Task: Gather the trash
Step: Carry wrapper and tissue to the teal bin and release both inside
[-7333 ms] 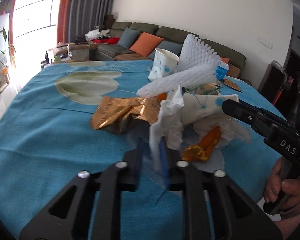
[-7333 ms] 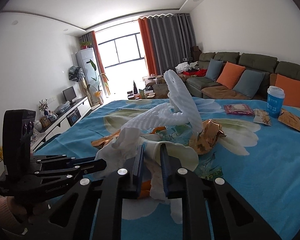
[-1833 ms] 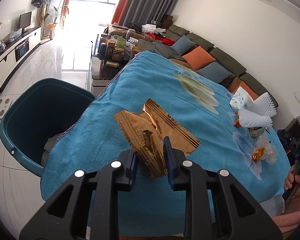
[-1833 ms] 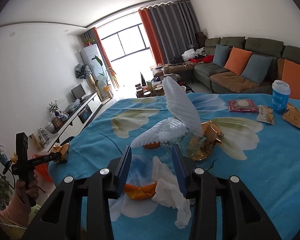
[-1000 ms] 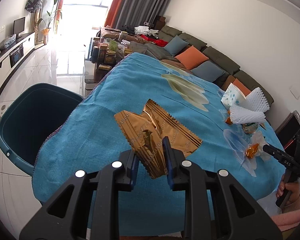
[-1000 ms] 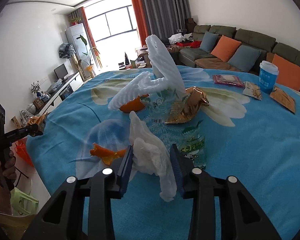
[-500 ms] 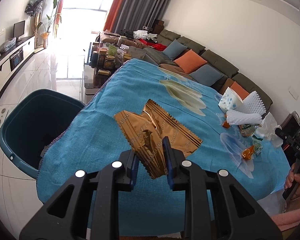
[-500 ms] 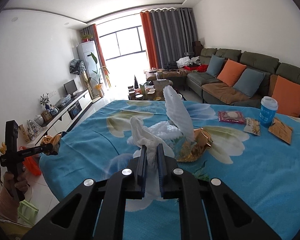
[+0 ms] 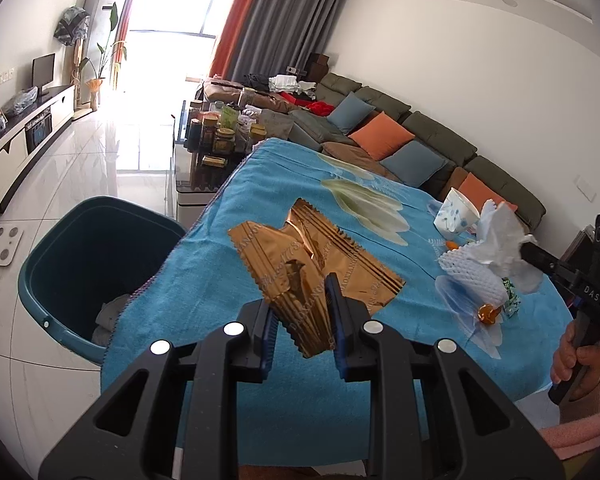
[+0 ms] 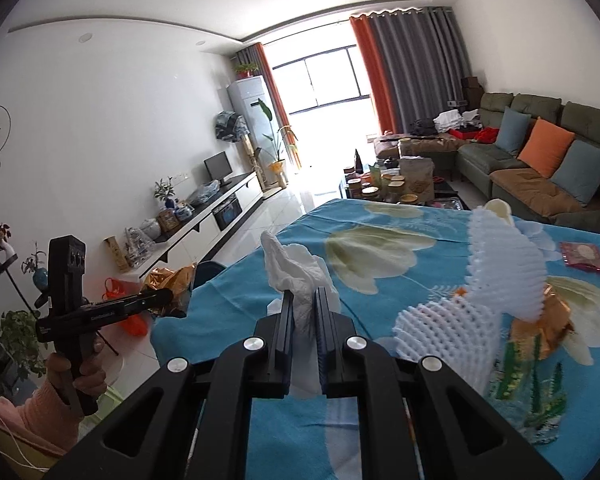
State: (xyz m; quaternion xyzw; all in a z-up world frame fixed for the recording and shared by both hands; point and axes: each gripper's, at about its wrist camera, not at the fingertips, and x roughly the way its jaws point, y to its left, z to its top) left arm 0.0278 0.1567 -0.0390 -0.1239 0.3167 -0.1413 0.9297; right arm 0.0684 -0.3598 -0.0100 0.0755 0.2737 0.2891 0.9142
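Table covered in a turquoise floral cloth [image 9: 204, 292]: it lies below and ahead of both claws, with remaining litter on its far part.

Dark teal plastic bin [image 9: 52, 280]: on the floor, down and to the left of the left gripper [image 9: 300, 312], against the cloth's edge. Something grey lies in its bottom.

White foam fruit netting [image 10: 472, 304]: on the cloth, ahead and right of the right gripper [image 10: 302, 320], beside gold and green wrappers. Not yet collected.

Crinkled gold foil wrapper [image 9: 312, 276]: clamped between the left gripper's blue-lined jaws, fanning out above and ahead of them over the cloth, not yet above the bin.

Crumpled white tissue [image 10: 296, 276]: pinched in the right gripper's nearly closed jaws, standing up above them, lifted off the cloth.

Judgement on the step in hand: both pieces are being carried to the bin. The left gripper should go left and down until the wrapper hangs fully inside the rim before the jaws part, since a light foil sheet may drift onto the floor or catch on the cloth's edge. The tissue is soft and may cling to the pads, so a wide opening is advisable.

Change against half a second ago: the left gripper's hold on the wrapper is the same. The right gripper has turned leftward toward the bin side, with the tissue pinched as before.
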